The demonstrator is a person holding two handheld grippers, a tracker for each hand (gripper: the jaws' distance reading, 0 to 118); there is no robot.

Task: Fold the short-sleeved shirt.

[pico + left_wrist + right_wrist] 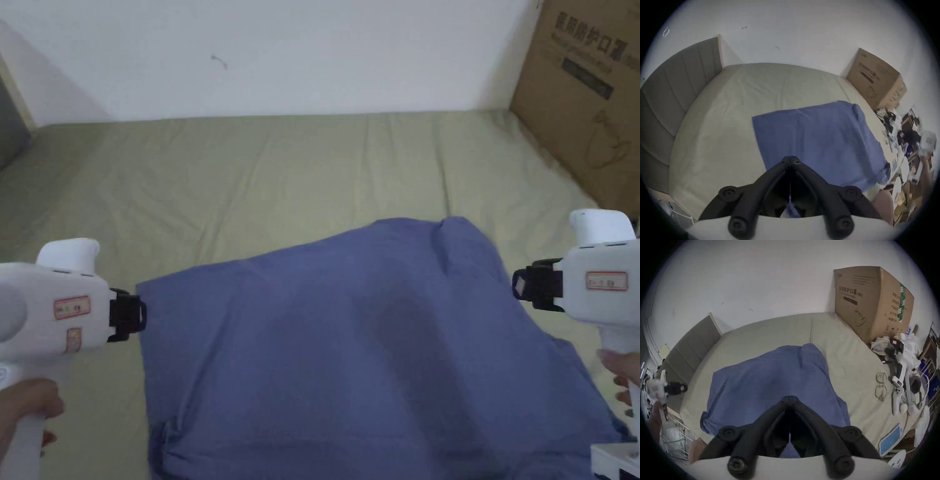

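Left gripper [790, 158] and right gripper [790, 398] are hovering with jaws pressed together, empty. Between and beyond them the blue short-sleeved cotton shirt [362, 337] is lying on the olive-green bedsheet [250, 169]. Farther right, a brown cardboard box [587, 94] is standing against the white wall [281, 50].

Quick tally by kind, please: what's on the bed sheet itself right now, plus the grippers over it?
Blue shirt: 1
Eyeglasses: 1 pair
Cardboard box at the far corner: 1
Grippers: 2, left gripper and right gripper
Total: 5
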